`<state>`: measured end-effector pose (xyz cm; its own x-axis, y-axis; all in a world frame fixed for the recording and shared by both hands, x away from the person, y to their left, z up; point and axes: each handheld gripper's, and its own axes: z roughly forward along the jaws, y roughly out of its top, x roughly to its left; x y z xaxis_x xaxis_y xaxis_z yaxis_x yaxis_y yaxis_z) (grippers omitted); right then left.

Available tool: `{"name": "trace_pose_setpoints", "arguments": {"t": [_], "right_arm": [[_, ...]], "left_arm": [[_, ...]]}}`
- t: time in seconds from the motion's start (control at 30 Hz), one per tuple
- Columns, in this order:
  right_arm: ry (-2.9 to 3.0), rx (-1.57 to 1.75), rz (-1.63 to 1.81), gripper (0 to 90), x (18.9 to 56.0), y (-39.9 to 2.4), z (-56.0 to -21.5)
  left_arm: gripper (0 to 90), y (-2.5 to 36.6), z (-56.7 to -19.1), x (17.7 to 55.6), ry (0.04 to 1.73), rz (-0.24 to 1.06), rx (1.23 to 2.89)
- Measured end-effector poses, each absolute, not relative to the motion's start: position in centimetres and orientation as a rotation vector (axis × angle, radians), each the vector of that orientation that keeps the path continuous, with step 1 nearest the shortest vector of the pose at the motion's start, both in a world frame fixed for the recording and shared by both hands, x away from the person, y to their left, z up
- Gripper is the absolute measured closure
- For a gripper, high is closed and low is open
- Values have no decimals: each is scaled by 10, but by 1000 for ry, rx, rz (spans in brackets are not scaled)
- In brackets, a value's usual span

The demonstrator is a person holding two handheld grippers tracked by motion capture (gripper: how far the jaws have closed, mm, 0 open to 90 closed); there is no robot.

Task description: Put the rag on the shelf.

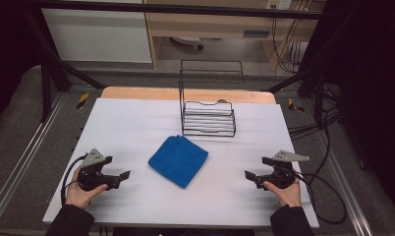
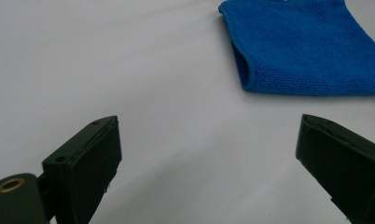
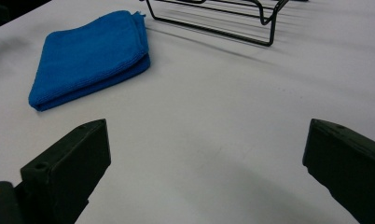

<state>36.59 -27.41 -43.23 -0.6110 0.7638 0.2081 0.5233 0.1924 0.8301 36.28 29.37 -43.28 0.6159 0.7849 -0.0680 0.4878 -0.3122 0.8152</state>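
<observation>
Resting on the white table (image 1: 136, 123), high view: folded blue cloth (image 1: 178, 160) at centre, turned diamond-wise, nothing touching it. Black wire rack (image 1: 208, 118) just behind the cloth, near the far edge, apart from it. Left gripper (image 1: 123, 174) held in a hand at the near-left, jaws spread, pointing toward the cloth, well short of it. Right gripper (image 1: 248, 174) at the near-right, likewise held, jaws spread, aimed inward at the cloth.

Left gripper view: both black jaws wide apart, bare table between them; cloth (image 2: 307, 46) ahead at upper right, folded edge facing the camera.

Right gripper view: jaws wide apart, nothing between; cloth (image 3: 90, 58) ahead at upper left, folded layers visible; rack (image 3: 218, 16) at top, beyond the cloth.
</observation>
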Motion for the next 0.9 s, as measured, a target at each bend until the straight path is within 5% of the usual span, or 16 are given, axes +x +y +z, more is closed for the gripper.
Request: {"name": "trace_pose_setpoints", "arguments": {"t": [0.9], "right_arm": [[2235, 1226, 1347, 16, 367, -266, -433]], "left_arm": [[93, 260, -427, 363, 1021, 414, 2004]]}}
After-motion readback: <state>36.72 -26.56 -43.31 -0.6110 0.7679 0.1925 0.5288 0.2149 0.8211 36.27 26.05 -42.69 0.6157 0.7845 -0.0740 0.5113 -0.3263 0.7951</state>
